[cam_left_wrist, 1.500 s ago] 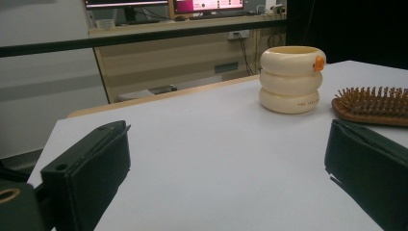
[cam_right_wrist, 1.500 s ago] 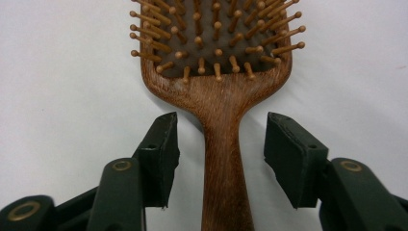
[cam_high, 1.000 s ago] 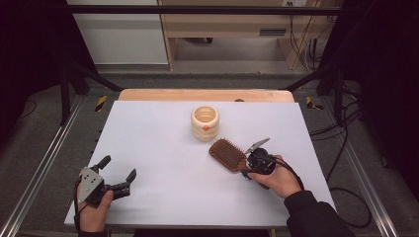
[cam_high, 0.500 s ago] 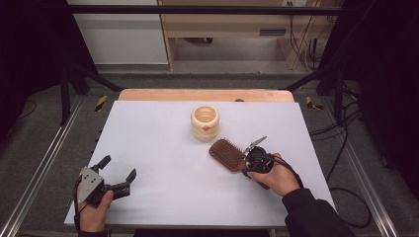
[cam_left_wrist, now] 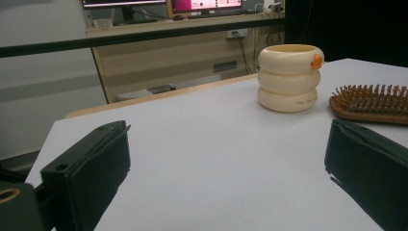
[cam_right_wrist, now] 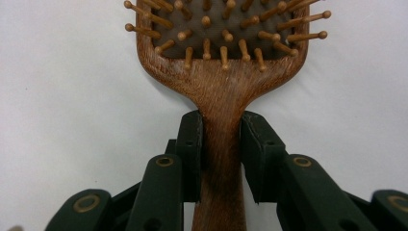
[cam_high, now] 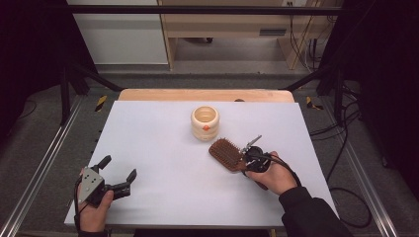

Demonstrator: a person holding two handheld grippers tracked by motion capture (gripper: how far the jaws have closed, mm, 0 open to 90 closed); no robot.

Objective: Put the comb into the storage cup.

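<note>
The right hand-held gripper [cam_right_wrist: 221,144] has just been closing around the stiff, light wooden hairbrush [cam_right_wrist: 219,62], jaws flanking its narrow handle neck, the best hold.

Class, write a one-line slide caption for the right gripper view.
Right hand-held gripper closing on the brown wooden paddle hairbrush by its handle.

Lab: framed test table [cam_high: 163,197], trailing cables [cam_high: 346,133], monitors [cam_left_wrist: 202,4]

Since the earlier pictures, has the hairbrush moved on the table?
No. In the high view the hairbrush lies just as far below and right of the cream cup as before, while the right gripper jaws have just been closing around its handle.
</note>
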